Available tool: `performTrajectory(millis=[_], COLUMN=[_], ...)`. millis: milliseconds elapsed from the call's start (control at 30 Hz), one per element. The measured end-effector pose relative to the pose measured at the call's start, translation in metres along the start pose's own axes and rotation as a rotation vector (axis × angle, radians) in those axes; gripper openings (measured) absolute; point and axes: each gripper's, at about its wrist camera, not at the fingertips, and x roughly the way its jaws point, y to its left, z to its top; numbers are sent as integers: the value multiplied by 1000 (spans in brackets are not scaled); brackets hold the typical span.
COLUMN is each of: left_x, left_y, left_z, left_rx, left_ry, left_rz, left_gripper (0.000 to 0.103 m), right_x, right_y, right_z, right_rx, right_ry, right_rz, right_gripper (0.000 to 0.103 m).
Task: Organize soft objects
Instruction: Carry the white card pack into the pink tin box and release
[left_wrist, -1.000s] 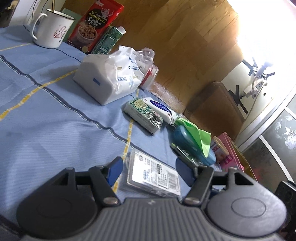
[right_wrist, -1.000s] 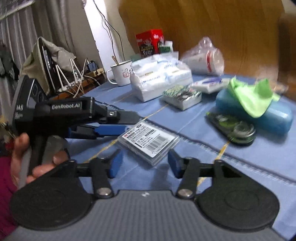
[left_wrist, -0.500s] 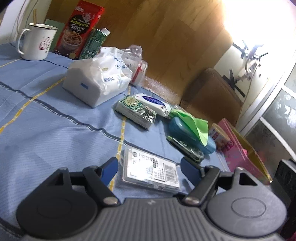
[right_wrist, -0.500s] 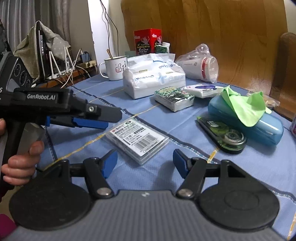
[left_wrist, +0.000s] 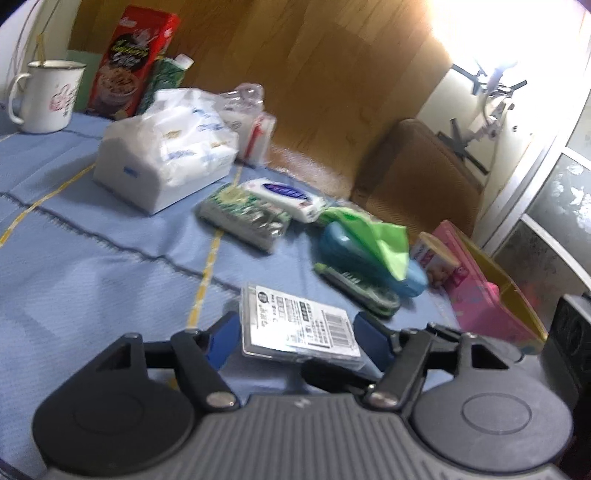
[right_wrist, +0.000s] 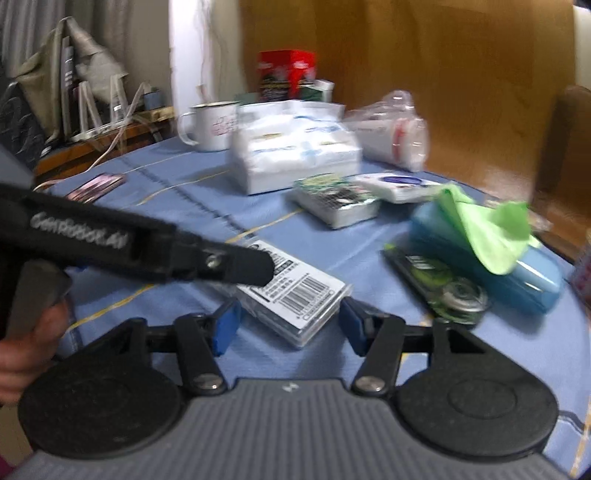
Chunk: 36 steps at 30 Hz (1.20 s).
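A clear flat case with a barcode label (left_wrist: 295, 321) lies on the blue tablecloth (left_wrist: 92, 266) between the fingers of both grippers. My left gripper (left_wrist: 299, 338) is closing, its blue pads beside the case's edges without clearly pressing. My right gripper (right_wrist: 288, 326) is closing too, with the case (right_wrist: 295, 295) between its pads. A white soft tissue pack (left_wrist: 166, 162), a green-patterned pocket tissue pack (left_wrist: 247, 218), a white wipes pack (left_wrist: 284, 192) and a green cloth (left_wrist: 373, 236) on a blue box (left_wrist: 354, 258) lie farther back.
A mug (left_wrist: 44, 96), a red carton (left_wrist: 136, 62) and bagged cups (left_wrist: 255, 122) stand at the back. A green tape dispenser (right_wrist: 443, 288) lies by the blue box. A pink box (left_wrist: 476, 291) is at the right. A hand (right_wrist: 22, 354) holds the left gripper's black finger (right_wrist: 236, 266) over the case.
Both grippers' jaws widened and then narrowed again around the flat case. The left gripper has shifted sideways and rolled, and its finger now reaches over the case in the right wrist view.
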Motion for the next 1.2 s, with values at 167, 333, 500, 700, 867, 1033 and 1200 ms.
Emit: performTrajectory(millis=[167, 333, 500, 700, 867, 1033, 1200], left_x=[2, 12, 28, 65, 100, 134, 165], left_y=[-33, -79, -126, -187, -234, -279, -311], left_z=[10, 20, 30, 33, 30, 18, -2], left_rx=[74, 179, 262, 364, 418, 459, 506], left_ry=[-20, -35, -38, 3, 48, 100, 175], left_rz=[-18, -33, -84, -163, -235, -301, -343], left_gripper=[66, 66, 66, 66, 66, 68, 68], right_x=[-27, -57, -85, -119, -145, -173, -190], right_y=[-12, -29, -49, -83, -115, -143, -168], right_z=[-4, -2, -6, -19, -30, -44, -63], right_rx=[37, 54, 67, 98, 143, 193, 241], right_ry=[-84, -194, -284, -360, -400, -418, -398], right_rz=[-46, -122, -217, -364, -489, -601, -686], right_gripper=[61, 61, 61, 61, 62, 62, 62])
